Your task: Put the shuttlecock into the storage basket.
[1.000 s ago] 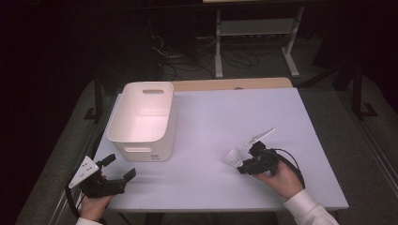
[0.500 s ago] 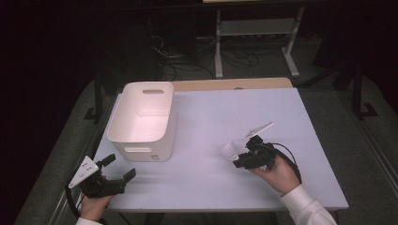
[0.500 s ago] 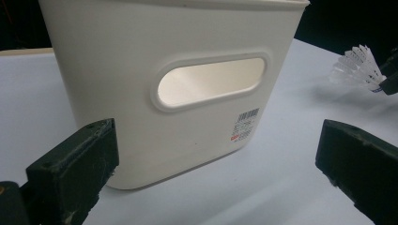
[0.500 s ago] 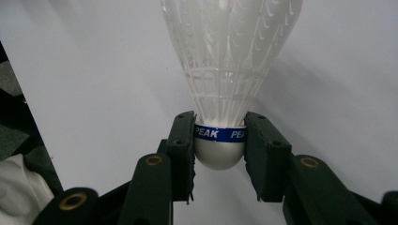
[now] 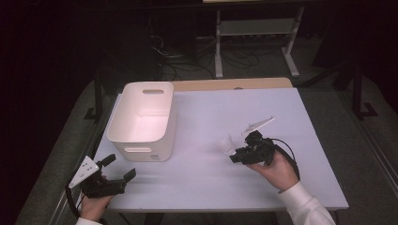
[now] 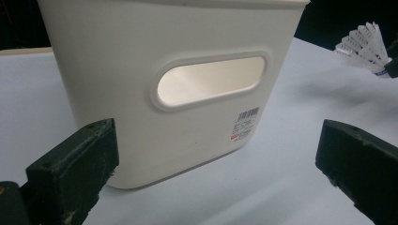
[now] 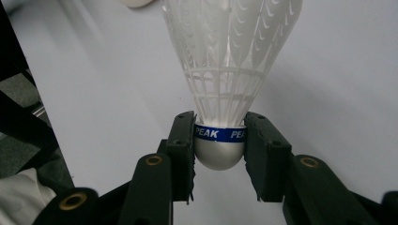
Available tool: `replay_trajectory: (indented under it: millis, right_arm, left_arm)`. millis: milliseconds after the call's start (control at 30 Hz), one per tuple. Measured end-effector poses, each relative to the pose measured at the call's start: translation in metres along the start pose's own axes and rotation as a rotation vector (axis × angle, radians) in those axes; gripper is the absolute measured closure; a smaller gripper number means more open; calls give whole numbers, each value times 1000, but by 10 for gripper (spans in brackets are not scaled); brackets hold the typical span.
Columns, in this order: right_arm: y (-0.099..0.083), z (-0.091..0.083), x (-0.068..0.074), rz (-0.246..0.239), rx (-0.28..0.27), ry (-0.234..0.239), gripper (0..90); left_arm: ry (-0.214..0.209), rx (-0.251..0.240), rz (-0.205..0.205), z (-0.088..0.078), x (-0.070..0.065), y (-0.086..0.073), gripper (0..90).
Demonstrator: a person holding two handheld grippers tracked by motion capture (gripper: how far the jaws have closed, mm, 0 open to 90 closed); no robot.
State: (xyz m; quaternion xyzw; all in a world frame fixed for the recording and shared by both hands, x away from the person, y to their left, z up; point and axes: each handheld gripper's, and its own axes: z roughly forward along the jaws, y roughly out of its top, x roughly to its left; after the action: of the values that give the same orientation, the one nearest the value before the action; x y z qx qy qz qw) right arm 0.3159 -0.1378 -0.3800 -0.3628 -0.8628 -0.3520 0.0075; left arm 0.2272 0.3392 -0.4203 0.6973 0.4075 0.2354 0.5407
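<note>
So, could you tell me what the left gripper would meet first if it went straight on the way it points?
Most likely the white bin: its near wall with the handle slot stands straight ahead of the open left gripper, though the gap is hard to judge.

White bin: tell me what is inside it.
The white bin looks empty in the high view: bare pale floor and inner walls. The strip of floor behind its near wall is hidden.

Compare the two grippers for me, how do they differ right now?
The right gripper is shut on the shuttlecock, pinching its cork base; the left gripper stands open with nothing between its jaws. The right sits mid-table, the left at the near edge by the white bin. Both are black and hand-held.
</note>
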Motion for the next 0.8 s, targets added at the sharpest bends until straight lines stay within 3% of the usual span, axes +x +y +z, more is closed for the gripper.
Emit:
replay_trajectory:
  millis: [133,800]
  right_arm:
    - [6,-7,1,-1,-27,6,630]
    - [24,-11,7,-33,-30,-4,632]
  left_arm:
    - [0,-9,-10,1,-1,0,0]
    - [-1,-3,-6,0,-1,0,0]
